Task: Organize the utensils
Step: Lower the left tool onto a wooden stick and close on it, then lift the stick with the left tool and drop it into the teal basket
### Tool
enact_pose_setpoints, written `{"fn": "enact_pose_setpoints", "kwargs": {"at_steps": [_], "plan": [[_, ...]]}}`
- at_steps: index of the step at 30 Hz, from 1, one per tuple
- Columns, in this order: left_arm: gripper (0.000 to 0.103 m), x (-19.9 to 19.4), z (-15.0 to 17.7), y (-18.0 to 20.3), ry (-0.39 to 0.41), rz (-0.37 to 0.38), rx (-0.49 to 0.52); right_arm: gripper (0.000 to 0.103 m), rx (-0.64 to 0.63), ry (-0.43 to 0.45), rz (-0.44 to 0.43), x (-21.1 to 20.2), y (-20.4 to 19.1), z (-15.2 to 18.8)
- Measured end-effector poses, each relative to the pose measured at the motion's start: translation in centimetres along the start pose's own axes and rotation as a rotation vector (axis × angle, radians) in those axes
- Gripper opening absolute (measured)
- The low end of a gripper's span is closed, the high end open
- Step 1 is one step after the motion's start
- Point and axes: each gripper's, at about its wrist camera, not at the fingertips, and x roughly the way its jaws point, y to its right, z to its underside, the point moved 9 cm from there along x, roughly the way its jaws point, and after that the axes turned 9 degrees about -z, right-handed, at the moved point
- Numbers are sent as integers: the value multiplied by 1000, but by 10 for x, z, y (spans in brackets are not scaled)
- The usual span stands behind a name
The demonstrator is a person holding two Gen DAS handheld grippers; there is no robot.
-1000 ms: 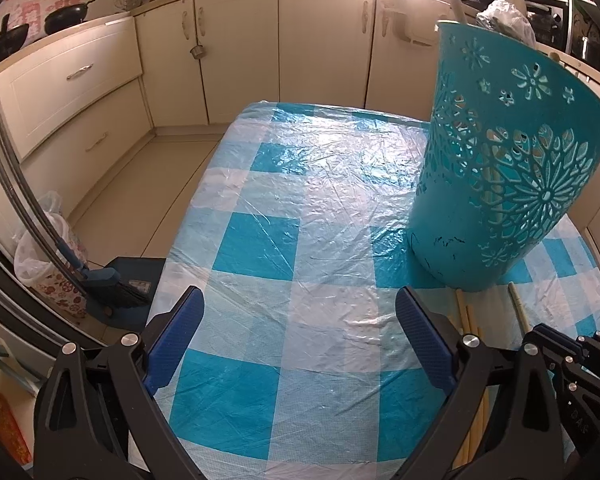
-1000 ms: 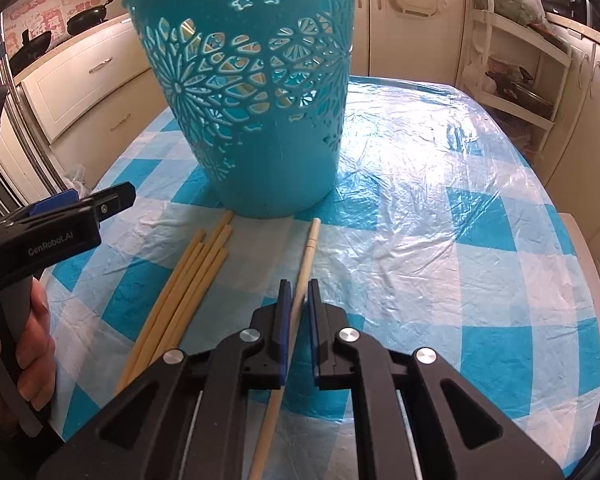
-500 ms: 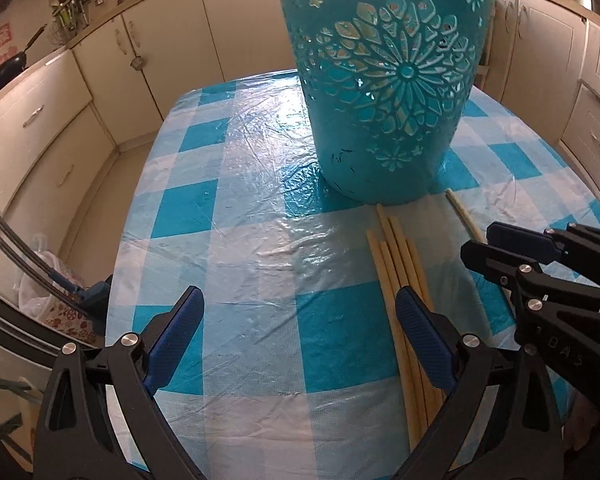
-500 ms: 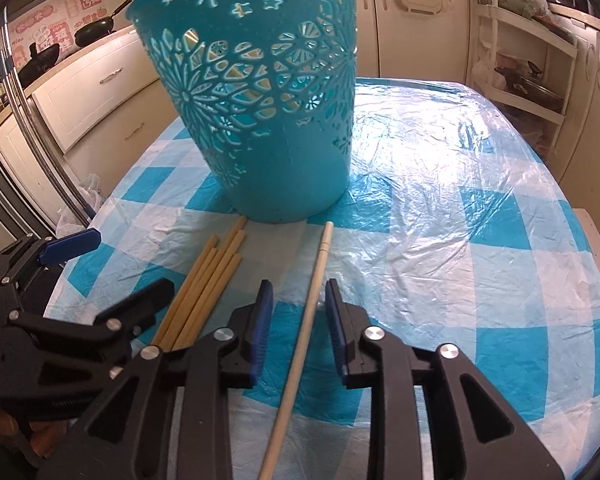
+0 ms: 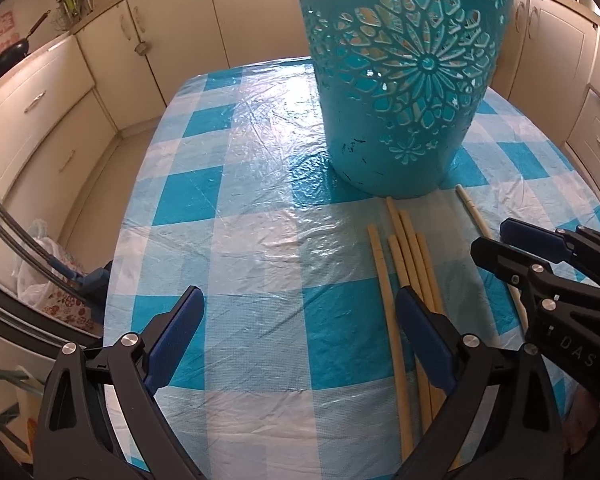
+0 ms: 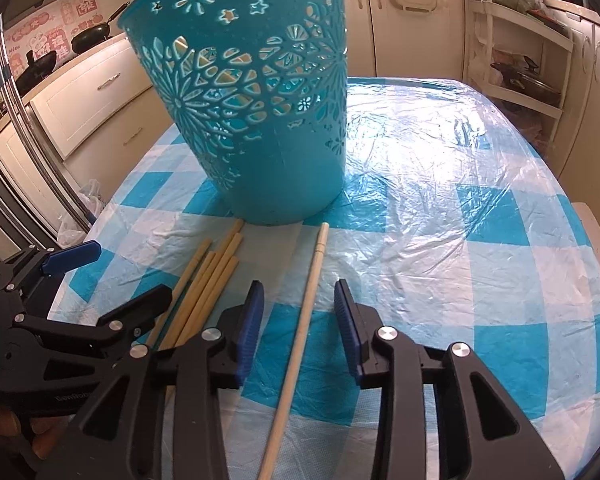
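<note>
A tall teal perforated basket (image 5: 404, 80) (image 6: 260, 112) stands on the checked tablecloth. Several pale wooden chopsticks (image 5: 400, 264) (image 6: 208, 280) lie bundled in front of it. A single chopstick (image 6: 304, 312) (image 5: 474, 212) lies apart to their right. My right gripper (image 6: 298, 312) is open and straddles the single chopstick without gripping it; it also shows in the left wrist view (image 5: 540, 256). My left gripper (image 5: 296, 332) is open and empty, low over the cloth, its right finger (image 5: 424, 332) over the bundle. It also shows in the right wrist view (image 6: 88, 280).
The table (image 5: 252, 208) is covered in blue-and-white checked plastic. Cream kitchen cabinets (image 5: 52, 120) surround it. A white shelf rack (image 6: 516, 52) stands at the right. A plastic bag and a broom (image 5: 60, 276) are on the floor at the left.
My right gripper opened from shut on the single chopstick and let it lie on the cloth. My left gripper swung right toward the basket and the chopstick bundle.
</note>
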Motion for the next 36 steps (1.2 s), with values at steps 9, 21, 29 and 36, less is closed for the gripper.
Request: {"fn": "enact_pose_setpoints", "kwargs": {"at_steps": [9, 21, 29, 36], "plan": [[92, 5, 3, 4, -19, 9, 1, 37, 10, 3, -7, -1, 3, -1], [55, 5, -5, 17, -26, 106, 4, 38, 15, 5, -14, -1, 4, -1], [6, 4, -9, 30, -59, 201, 10, 42, 5, 2, -17, 0, 3, -1], [6, 8, -16, 37, -99, 151, 93, 43, -5, 0, -12, 1, 0, 0]]}}
